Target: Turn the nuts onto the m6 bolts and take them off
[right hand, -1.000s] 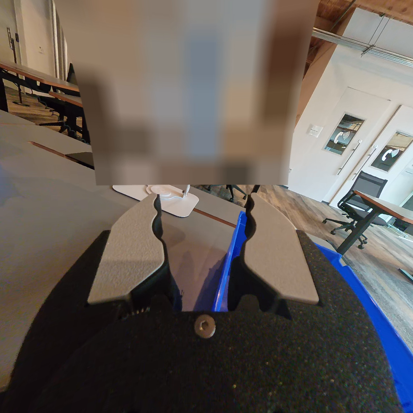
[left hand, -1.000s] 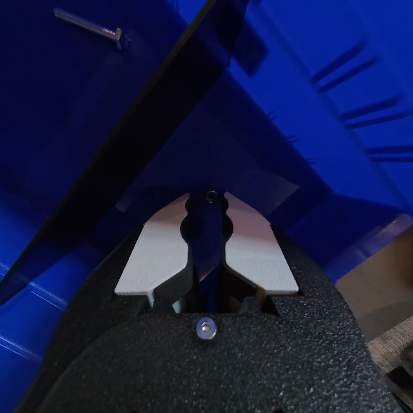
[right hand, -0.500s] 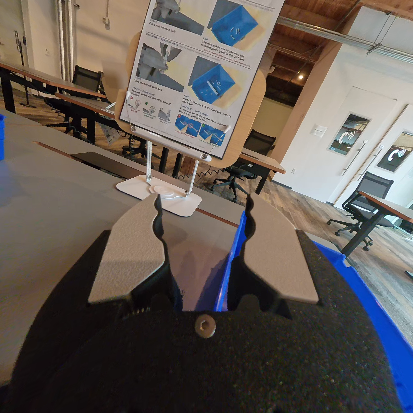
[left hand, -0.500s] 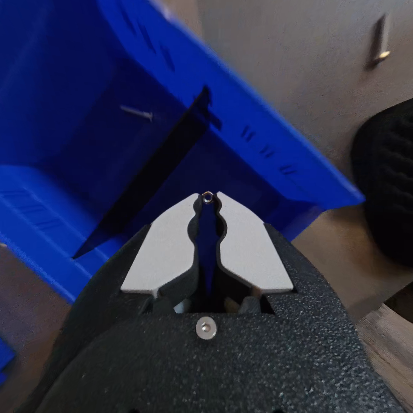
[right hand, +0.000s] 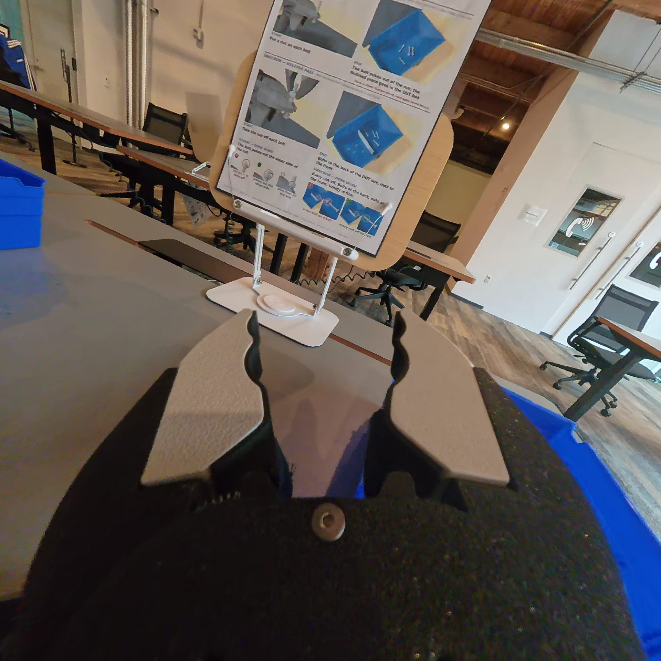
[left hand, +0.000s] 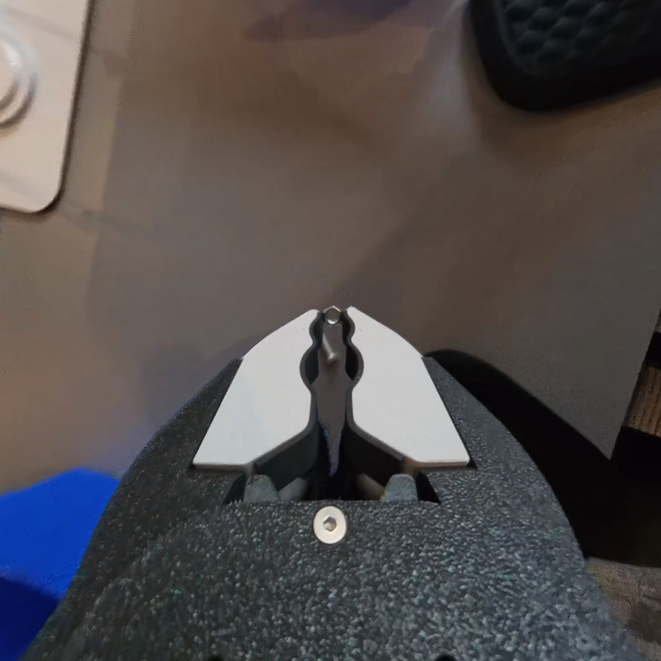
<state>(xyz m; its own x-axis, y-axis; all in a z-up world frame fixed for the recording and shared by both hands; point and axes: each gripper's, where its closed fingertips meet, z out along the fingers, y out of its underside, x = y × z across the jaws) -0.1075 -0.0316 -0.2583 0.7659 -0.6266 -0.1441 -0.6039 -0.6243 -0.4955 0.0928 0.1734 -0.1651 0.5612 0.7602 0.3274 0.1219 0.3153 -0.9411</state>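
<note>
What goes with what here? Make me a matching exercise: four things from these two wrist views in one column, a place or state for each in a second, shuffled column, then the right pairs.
Things
1. left gripper
2. right gripper
3. instruction sheet
4. blue bin

Places or states
A. fingers spread wide, nothing between them
B. propped on a white stand at the far side of the grey table
C. fingertips closed on a small silver nut
D. close beside the right gripper, at its right

Pairs: 1-C, 2-A, 3-B, 4-D
</note>
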